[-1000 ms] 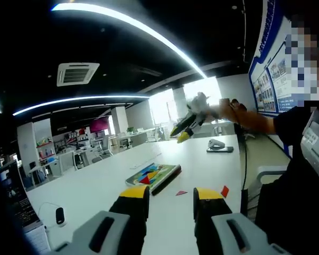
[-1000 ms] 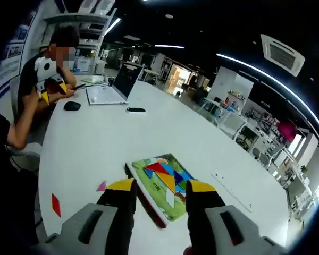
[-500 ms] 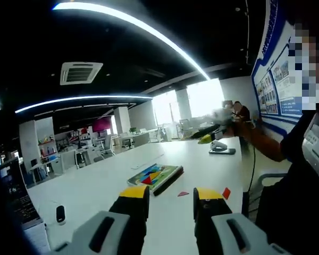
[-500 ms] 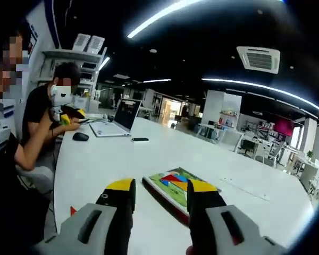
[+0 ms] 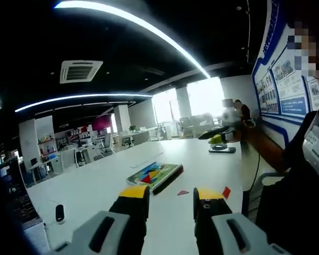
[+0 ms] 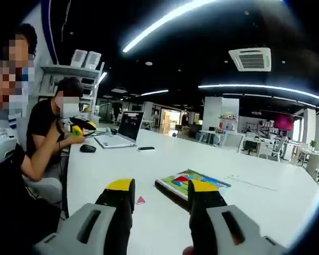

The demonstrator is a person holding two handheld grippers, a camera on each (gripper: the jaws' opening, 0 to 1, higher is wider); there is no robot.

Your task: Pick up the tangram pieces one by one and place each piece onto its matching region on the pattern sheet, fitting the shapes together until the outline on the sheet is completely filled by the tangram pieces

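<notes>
Right gripper view has levelled since earlier; both tongs (image 6: 158, 192) spread (empty), pattern sheet (image 6: 194, 180) perhaps unmoved.

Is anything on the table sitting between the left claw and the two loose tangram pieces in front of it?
Nothing visible. The left claw is open, and only bare white table lies between it and the pink piece and red piece.
</notes>
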